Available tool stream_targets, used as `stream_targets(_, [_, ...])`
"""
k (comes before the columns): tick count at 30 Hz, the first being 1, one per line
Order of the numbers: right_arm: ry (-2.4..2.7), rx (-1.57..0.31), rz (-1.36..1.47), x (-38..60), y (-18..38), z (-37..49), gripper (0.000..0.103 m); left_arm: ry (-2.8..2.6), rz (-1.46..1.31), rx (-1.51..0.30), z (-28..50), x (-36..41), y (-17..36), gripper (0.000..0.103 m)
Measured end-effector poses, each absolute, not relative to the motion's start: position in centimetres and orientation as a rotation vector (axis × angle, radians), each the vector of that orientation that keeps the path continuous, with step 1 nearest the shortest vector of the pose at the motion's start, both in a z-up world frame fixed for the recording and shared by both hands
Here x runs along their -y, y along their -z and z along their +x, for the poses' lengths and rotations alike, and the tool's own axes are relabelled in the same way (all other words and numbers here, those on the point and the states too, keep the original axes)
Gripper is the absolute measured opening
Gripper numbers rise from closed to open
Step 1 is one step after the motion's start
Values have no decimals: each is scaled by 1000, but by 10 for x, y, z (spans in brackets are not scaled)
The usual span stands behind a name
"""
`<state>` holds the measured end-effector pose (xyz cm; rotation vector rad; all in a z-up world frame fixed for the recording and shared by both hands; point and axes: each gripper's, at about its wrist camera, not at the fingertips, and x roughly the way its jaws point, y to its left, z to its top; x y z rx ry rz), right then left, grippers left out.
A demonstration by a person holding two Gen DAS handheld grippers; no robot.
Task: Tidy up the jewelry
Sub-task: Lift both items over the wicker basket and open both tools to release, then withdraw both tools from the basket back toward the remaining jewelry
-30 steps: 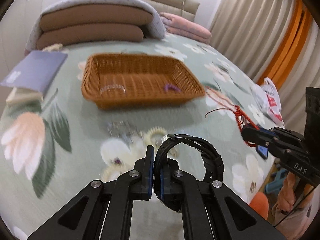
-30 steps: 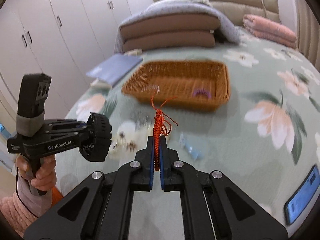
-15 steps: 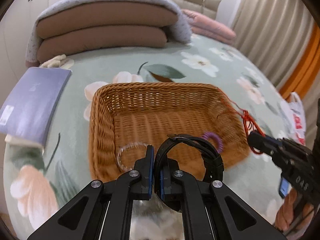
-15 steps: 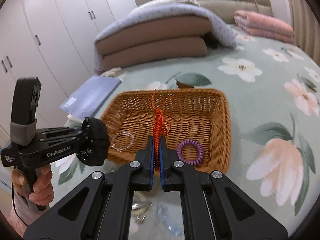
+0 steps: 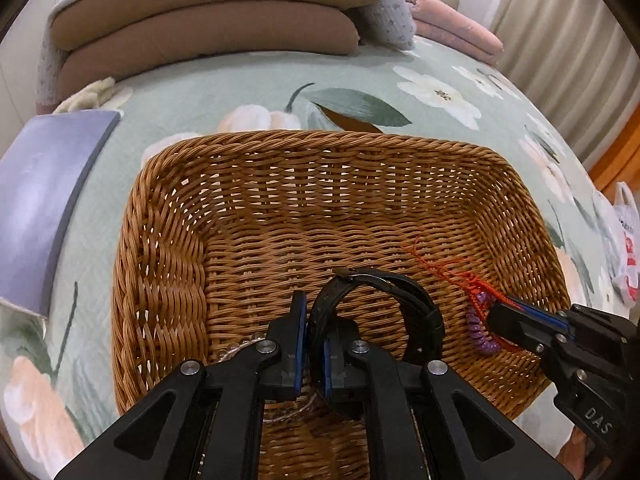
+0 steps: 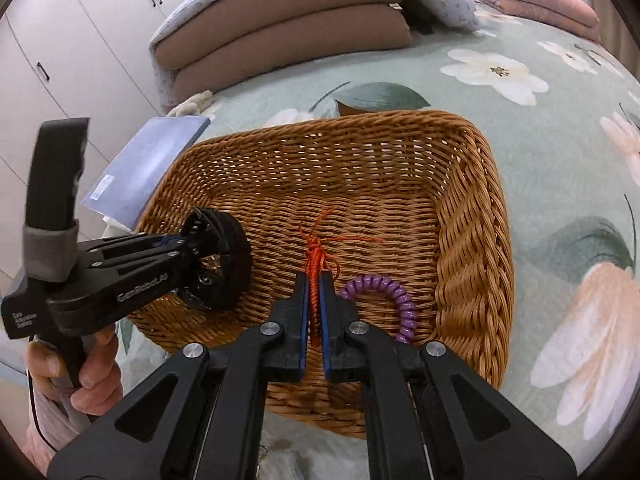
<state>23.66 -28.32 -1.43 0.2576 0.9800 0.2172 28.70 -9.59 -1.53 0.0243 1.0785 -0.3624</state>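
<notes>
A brown wicker basket [image 5: 160,248] [image 6: 472,216] lies on the flowered bed. My left gripper [image 5: 314,316] [image 6: 188,242] is shut on a black watch [image 5: 392,292] [image 6: 228,264] and holds it over the basket's near left part. My right gripper [image 6: 315,280] [image 5: 494,314] is shut on a red braided cord bracelet [image 6: 316,252] [image 5: 460,276] held over the basket's near right part. A purple coil bracelet [image 6: 394,296] [image 5: 480,336] lies in the basket beside it. A clear bead bracelet [image 5: 240,348] lies in the basket, mostly hidden behind my left fingers.
A lilac book [image 5: 36,200] [image 6: 140,164] lies left of the basket. Stacked brown cushions [image 5: 208,16] under a grey blanket and folded pink bedding [image 5: 452,28] are at the bed's head. White wardrobe doors [image 6: 60,40] stand at left. A white plastic bag [image 5: 624,256] lies at right.
Both grippers have moved forward and down over the basket, each still holding its item. The basket now fills both views.
</notes>
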Motion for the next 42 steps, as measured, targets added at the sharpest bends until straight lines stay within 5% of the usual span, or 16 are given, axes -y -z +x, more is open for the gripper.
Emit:
stream_targets(5, [-218,-996,307,287,19,237,5,391,17,-1122,289,94,18,15])
stream_targets(10, [-218,-996,352,294,21,234,5,438,23,-1128,281,89,9,50])
stream_targets(19, [-283,-910,422,306,-3,204,6,551,-68,-1037,246,69,-26,50])
stream_targets(27, [-339,-665,416,297,-43,97,6,576,-112,-806,124,24,-60,50])
stream_targets(38, [-259,-633,260,243,-11,6,8,365,-136,-763,45,-40,-19,50])
stream_targets(39, [-290,-664,264,240,-6,6,13,359,-141,-775,47,-41,-14,50])
stream_targets(40, [-302,-674,271,239,-2,6,35,351,-143,-786,51,-42,-9,50])
stream_targets(41, [-316,-678,286,240,2,4,90,343,-146,-800,54,-44,-4,50])
stream_targets(42, [-328,-673,298,241,5,2,103,333,-152,-819,58,-45,1,50])
